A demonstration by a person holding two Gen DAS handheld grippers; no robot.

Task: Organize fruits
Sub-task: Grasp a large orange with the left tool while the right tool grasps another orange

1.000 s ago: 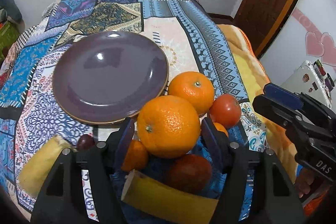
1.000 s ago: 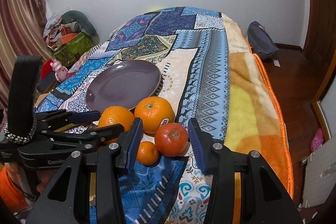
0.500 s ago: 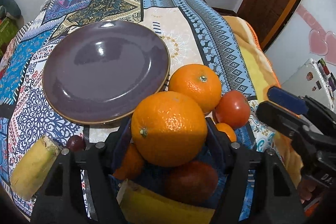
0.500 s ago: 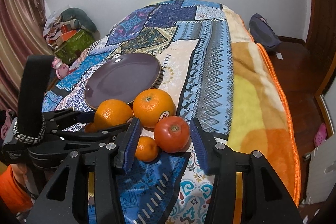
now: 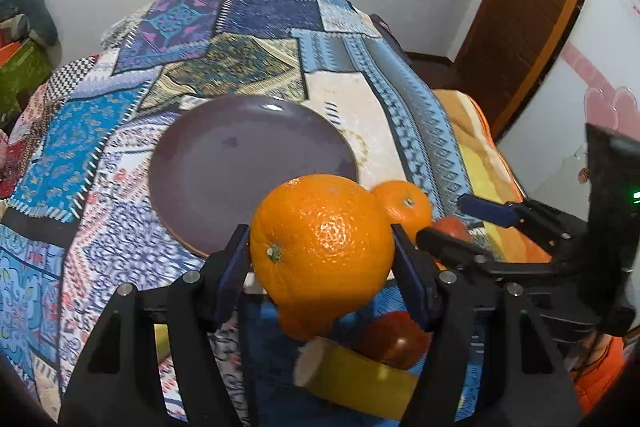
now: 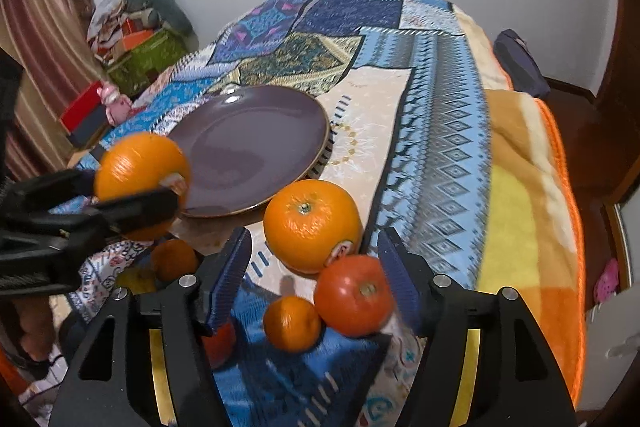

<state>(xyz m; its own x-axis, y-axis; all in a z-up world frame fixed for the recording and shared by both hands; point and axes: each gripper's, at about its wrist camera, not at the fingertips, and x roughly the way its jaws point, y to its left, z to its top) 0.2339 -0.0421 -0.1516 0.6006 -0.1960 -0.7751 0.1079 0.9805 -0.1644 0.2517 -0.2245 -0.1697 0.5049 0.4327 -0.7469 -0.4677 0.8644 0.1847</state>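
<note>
Orange skin fills the middle of the left wrist view: a big orange (image 5: 324, 247) sits clamped between the blue pads of the left gripper (image 5: 322, 255), lifted clear of the patterned bedspread (image 5: 224, 39) and hanging over the near edge of the purple plate (image 5: 248, 163). That plate lies flat near the middle of the bed and carries nothing. In the right wrist view the same orange shows at the left side, held in the left gripper's black fingers (image 6: 132, 207) beside the plate's rim. The right gripper (image 6: 314, 279) has just been spreading its jaws; they now stand apart, pressing on nothing, with a red tomato (image 6: 354, 295) close against the inner face of the right-hand finger and a small mandarin (image 6: 292, 323) touching the tomato on its left. A second orange (image 6: 312, 227) with a sticker rests on the bedspread just beyond them, beside the plate's near rim. Another small mandarin (image 6: 174, 263) lies toward the near left edge of the bed, partly behind the gripper's left-hand finger. Under the lifted orange the left camera shows a dark red fruit (image 5: 394, 339) and a yellow piece (image 5: 352, 371), too blurred to tell what it is.
</note>
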